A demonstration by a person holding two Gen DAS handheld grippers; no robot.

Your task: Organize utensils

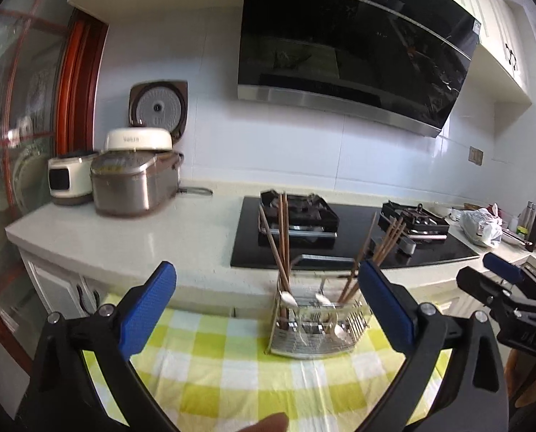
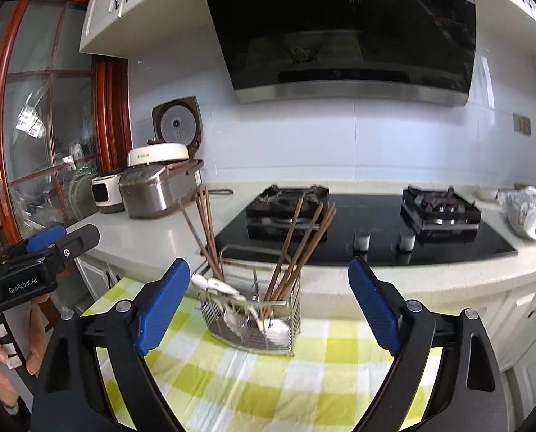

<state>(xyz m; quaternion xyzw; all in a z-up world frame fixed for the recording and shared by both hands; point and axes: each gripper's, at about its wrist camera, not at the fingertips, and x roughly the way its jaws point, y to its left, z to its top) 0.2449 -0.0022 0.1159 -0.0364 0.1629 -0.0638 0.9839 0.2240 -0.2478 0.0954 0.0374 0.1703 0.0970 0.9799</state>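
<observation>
left gripper [image 1: 268, 298] fingers spread wide, right gripper [image 2: 269, 297] likewise, both empty

Wire rack [image 2: 264, 320] stands on the tablecloth [image 2: 232, 388], chopsticks [image 2: 296, 252] inside, before the stove [image 2: 361, 230].

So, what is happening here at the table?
A person holds a two-finger gripper in each hand over a table with a yellow checked cloth. Both the left gripper and the right gripper are open and hold nothing. In front of them stands a wire utensil rack with brown chopsticks upright in it and white spoons lying in it.
</observation>
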